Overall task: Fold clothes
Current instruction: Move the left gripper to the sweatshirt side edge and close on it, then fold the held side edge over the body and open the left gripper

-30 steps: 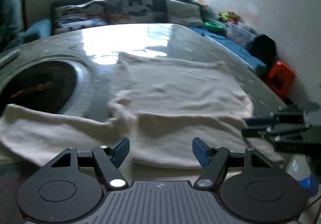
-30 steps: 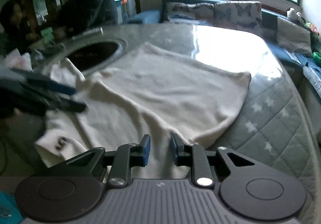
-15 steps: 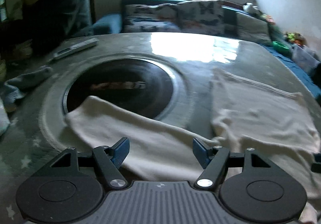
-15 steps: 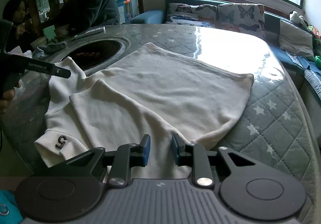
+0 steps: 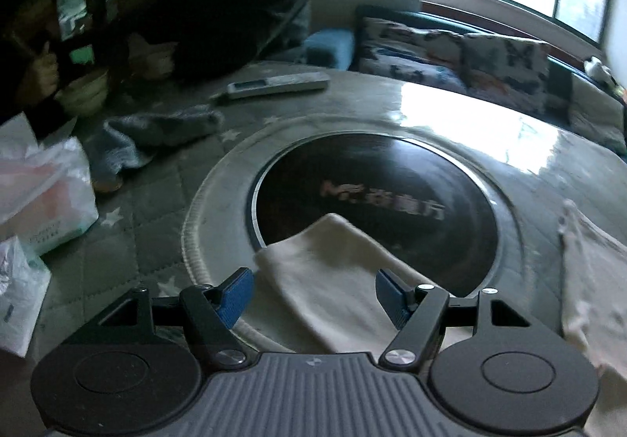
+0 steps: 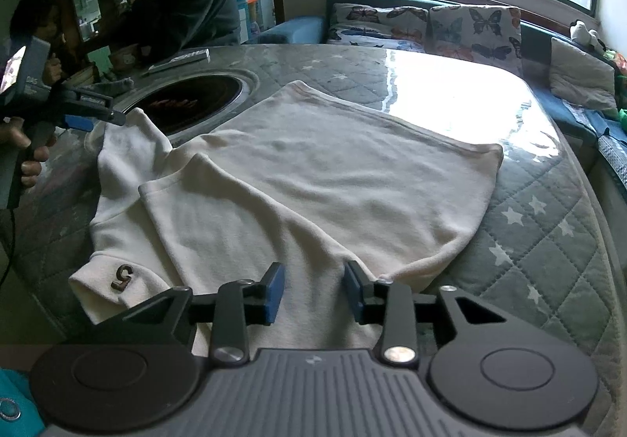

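On the quilted table (image 6: 548, 241), the cream sweater (image 6: 313, 178) is spread flat, right beside the dark round hotplate (image 5: 372, 209), with one sleeve (image 5: 333, 260) draped over the hotplate's near rim. The left gripper (image 5: 309, 296) is held wide open just over that sleeve end, nothing pinched yet. The right gripper (image 6: 313, 294), on the sweater edge farthest from the hotplate, has just been opening; fabric sits between the jaws but looks released, not clamped. Probably the risk here: only the sleeve's top layer could get caught, or it could be dragged across the hotplate and bunched, so the fold ends up crooked.
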Demonstrator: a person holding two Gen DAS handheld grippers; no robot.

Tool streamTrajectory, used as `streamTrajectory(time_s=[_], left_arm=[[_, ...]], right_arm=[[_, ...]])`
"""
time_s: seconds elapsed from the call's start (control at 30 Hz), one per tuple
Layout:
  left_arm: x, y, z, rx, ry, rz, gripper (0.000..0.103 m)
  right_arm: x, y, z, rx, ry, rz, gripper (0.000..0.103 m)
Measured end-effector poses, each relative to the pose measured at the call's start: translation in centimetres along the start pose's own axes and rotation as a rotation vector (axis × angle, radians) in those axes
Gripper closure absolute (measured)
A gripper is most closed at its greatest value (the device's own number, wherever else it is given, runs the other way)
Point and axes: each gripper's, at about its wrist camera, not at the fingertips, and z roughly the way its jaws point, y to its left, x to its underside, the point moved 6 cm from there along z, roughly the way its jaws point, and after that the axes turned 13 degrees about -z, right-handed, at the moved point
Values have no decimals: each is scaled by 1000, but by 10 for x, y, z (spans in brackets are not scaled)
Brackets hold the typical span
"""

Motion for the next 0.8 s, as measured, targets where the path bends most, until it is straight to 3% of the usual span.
streamTrajectory(time_s=[0.1, 0.27, 0.37, 0.47, 0.5, 0.53, 0.63, 0.8], left_arm=[[-2, 7, 9, 4, 18, -32, 32], [-3, 13, 16, 19, 32, -65, 42], [-4, 14, 16, 17, 25, -75, 52], [-6, 17, 18, 17, 22, -84, 69], [-6, 19, 20, 20, 27, -92, 82], [-7, 20, 22, 22, 31, -99, 87], [-10, 23, 20, 39, 26, -117, 95], [-14, 16, 4, 102, 8, -117, 98]], right_arm=[[-1, 0, 0, -1, 0, 3, 67], [-1, 0, 0, -2, 0, 6, 65], [-1, 0, -1, 0, 0, 4, 64], [-1, 0, -1, 1, -3, 5, 64], [-1, 1, -1, 2, -4, 6, 64], [-1, 1, -2, 2, -5, 6, 64], [-1, 1, -2, 5, -7, 9, 64], [-2, -1, -5, 9, -19, 13, 64]])
